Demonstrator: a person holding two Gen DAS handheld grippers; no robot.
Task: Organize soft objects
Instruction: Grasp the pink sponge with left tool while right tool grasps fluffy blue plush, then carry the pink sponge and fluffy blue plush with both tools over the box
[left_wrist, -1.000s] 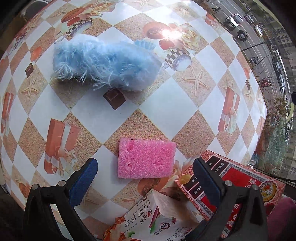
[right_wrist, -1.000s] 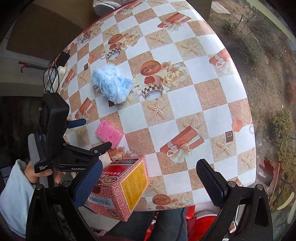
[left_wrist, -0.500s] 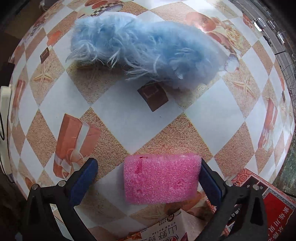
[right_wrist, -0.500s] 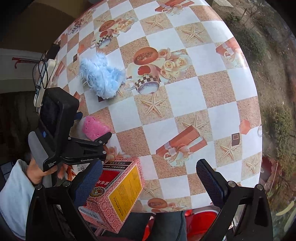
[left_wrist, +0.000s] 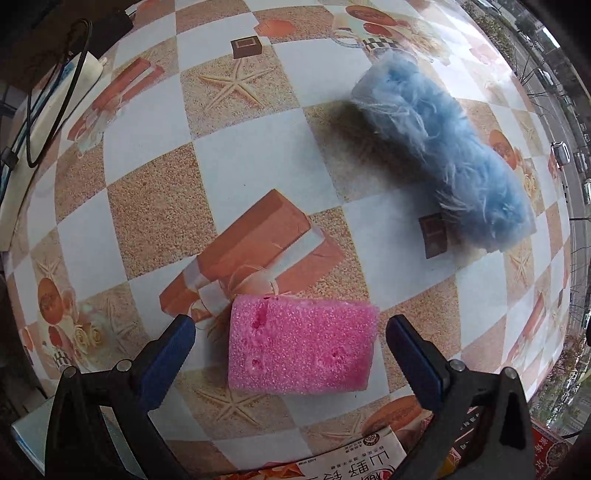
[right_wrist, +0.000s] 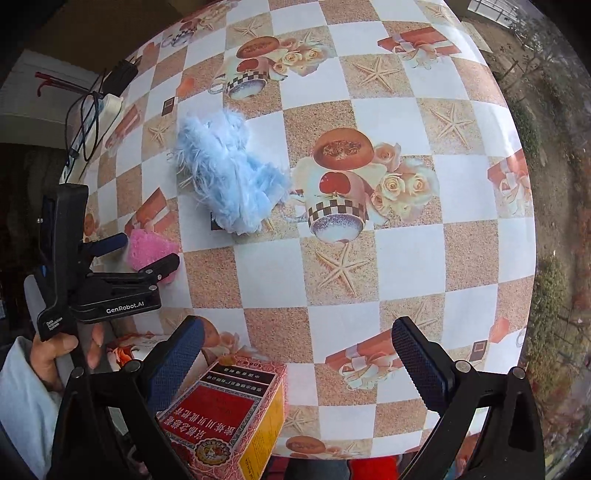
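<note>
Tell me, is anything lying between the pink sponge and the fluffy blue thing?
No objects. In the left wrist view, only bare patterned tablecloth separates the pink sponge from the fluffy blue thing.

Looks like a home: round table (right_wrist: 406, 258) with printed checkered oilcloth, power strip (right_wrist: 92, 114) at its edge, window beside it overlooking a street with cars (left_wrist: 561, 155).
</note>
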